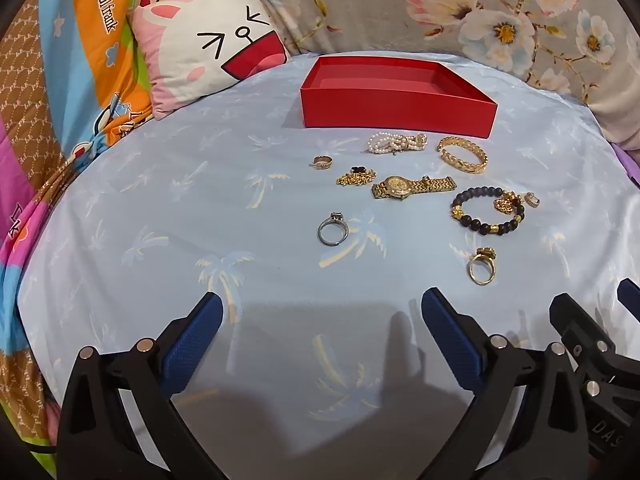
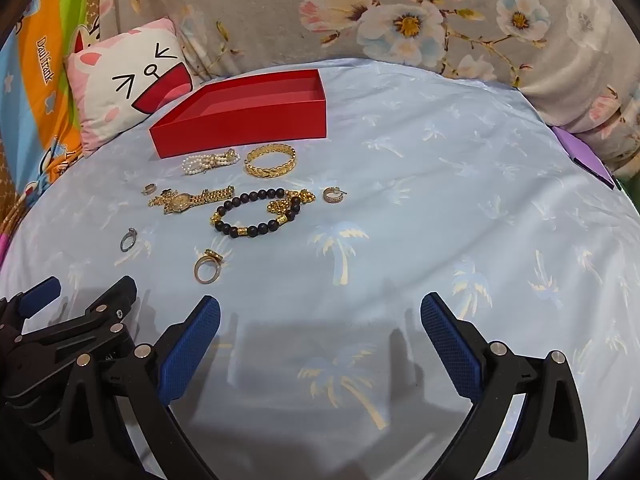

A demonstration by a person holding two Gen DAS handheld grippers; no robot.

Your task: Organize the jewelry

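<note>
Jewelry's all scattered just in front of the red box (image 1: 398, 114), nothing inside yet. Both grippers, left gripper (image 1: 322, 322) and right gripper (image 2: 320, 320), gape wide, empty. Gold ring (image 1: 482, 266) looks tiny, slippery; I'd pinch its band.

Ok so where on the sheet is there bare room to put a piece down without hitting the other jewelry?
Bare sheet right of the hoop earring, and between the silver ring and the cat pillow. The red box looks empty. It is crowded around the gold watch, beaded bracelet, pearl bracelet and gold bangle.
</note>
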